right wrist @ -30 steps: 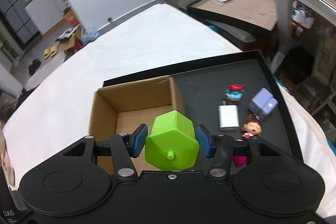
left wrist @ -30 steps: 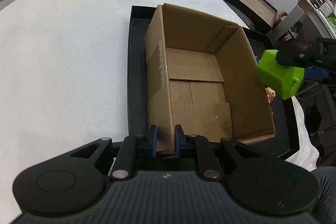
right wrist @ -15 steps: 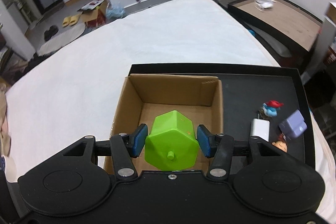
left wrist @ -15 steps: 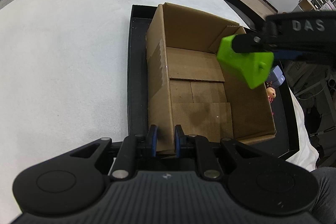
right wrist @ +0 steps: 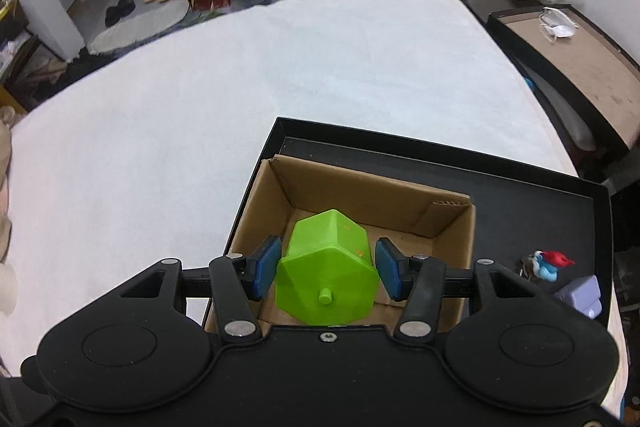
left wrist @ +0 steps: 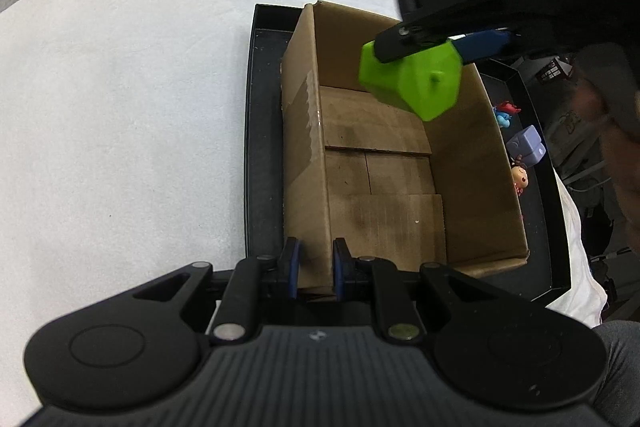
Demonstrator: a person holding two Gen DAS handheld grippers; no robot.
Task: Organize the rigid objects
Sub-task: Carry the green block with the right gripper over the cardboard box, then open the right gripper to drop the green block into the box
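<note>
An open cardboard box (left wrist: 472,163) stands in a black tray (left wrist: 264,131); it also shows in the right wrist view (right wrist: 360,195). My left gripper (left wrist: 314,269) is shut on the box's near wall. My right gripper (right wrist: 328,269) holds a green hexagonal block (right wrist: 326,273) between its blue pads (right wrist: 266,267) above the inside of the box. In the left wrist view the green block (left wrist: 412,81) hangs over the far part of the box. The pads look slightly parted from the block's sides.
Small toys lie on the tray right of the box: a blue-red figure (right wrist: 550,263), a lilac block (right wrist: 582,295), a doll (left wrist: 520,179). White cloth (right wrist: 200,99) covers the table. A side table (right wrist: 580,51) stands far right.
My right gripper carried the green block leftward from beside the box to above its far interior. The pads now seem a little wider around the block. My left gripper has not moved.
</note>
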